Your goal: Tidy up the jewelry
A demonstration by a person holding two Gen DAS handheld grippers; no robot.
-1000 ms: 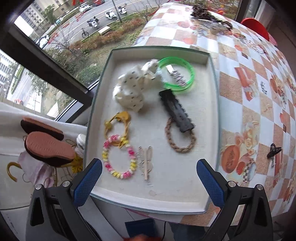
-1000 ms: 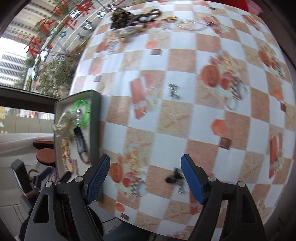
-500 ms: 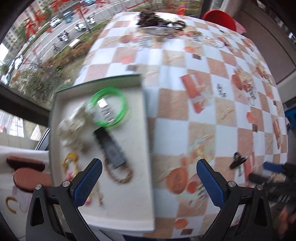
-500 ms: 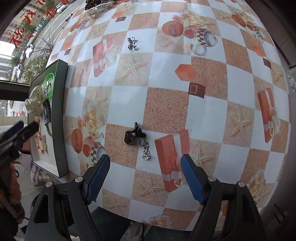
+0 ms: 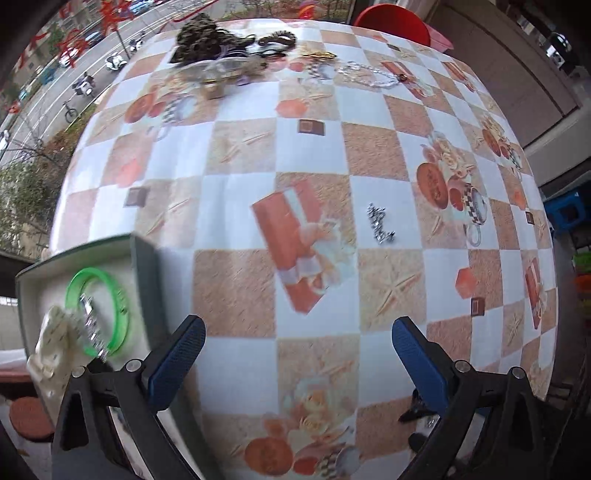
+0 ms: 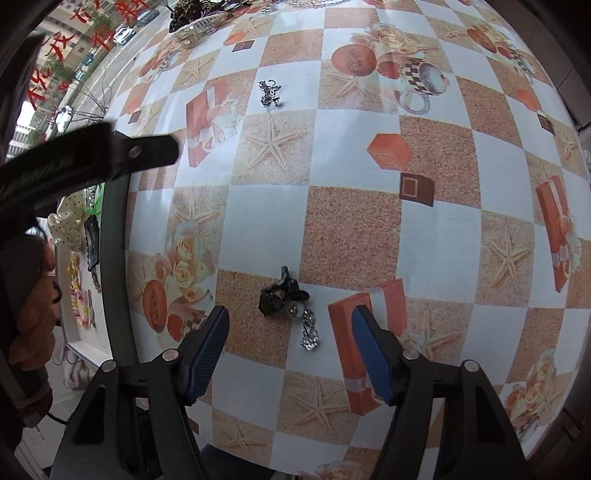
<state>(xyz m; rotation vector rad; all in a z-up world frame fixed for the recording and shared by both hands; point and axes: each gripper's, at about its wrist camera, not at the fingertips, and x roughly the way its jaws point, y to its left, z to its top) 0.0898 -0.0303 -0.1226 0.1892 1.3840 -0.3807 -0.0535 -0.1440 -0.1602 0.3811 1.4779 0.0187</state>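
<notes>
A black hair clip with a silver charm (image 6: 286,297) lies on the checked tablecloth just ahead of my open, empty right gripper (image 6: 290,332). A small silver trinket (image 6: 270,94) lies farther out; it also shows in the left wrist view (image 5: 380,225). My left gripper (image 5: 295,350) is open and empty above the cloth, right of the jewelry tray (image 5: 144,266). The tray holds a green bangle (image 5: 99,314), a white dotted scrunchie (image 5: 51,347) and other pieces. The clip shows partly behind my left gripper's right finger (image 5: 415,410).
A pile of jewelry and hair accessories (image 5: 229,48) lies at the table's far edge, with a bead necklace (image 5: 369,75) beside it. A red chair (image 5: 391,24) stands beyond the table. The left gripper's arm (image 6: 92,155) crosses the right wrist view above the tray (image 6: 116,266).
My left gripper swung right, from above the tray to over the tablecloth. My right gripper moved closer to the black clip, which now lies just ahead of its fingers.
</notes>
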